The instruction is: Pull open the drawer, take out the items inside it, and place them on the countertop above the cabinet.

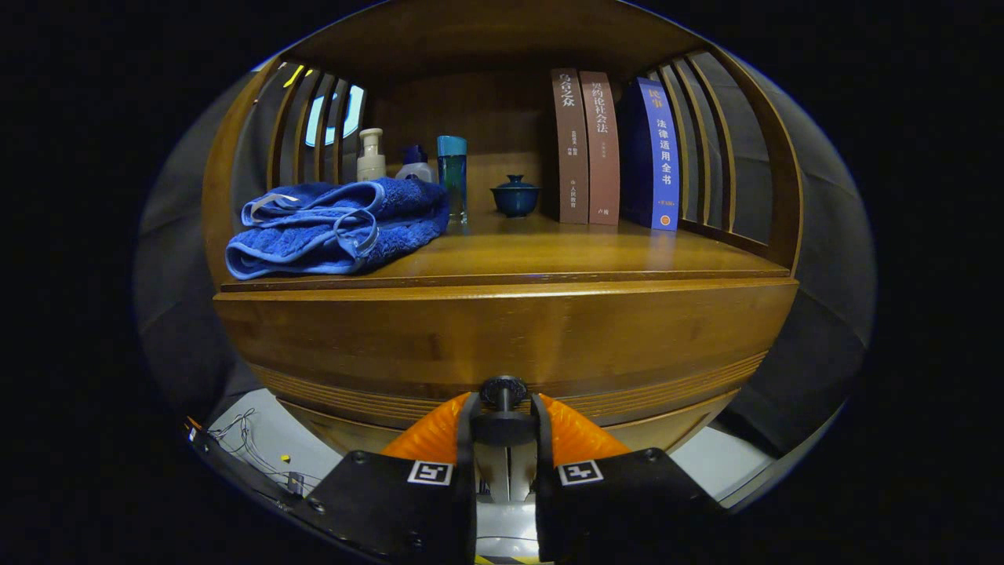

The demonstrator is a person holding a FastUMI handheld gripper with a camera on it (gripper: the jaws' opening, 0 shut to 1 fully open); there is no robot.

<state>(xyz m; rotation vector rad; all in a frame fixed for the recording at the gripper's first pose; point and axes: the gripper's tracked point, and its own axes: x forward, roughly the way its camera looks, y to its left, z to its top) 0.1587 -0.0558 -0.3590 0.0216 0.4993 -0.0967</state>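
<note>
A folded blue terry towel (pixel 337 226) lies at one end of the shelf. Behind it stand a cream pump bottle (pixel 371 156), a small white bottle with a dark blue cap (pixel 415 165) and a tall teal tumbler (pixel 452 180). Further along sits a dark blue lidded ceramic cup (pixel 515 196), then two brown books (pixel 586 147) and a blue book (pixel 656 154), upright.

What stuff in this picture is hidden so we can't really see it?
- Inside the drawer: gripper view, hidden behind its shut wooden front.
- The knob: its stem sits between the gripper fingers, which cover its sides; whether both press on it cannot be told.
- The pump bottle and the white bottle: their lower parts are hidden behind the blue towel.
- The blue book: part of it is covered by the brown books.
</note>
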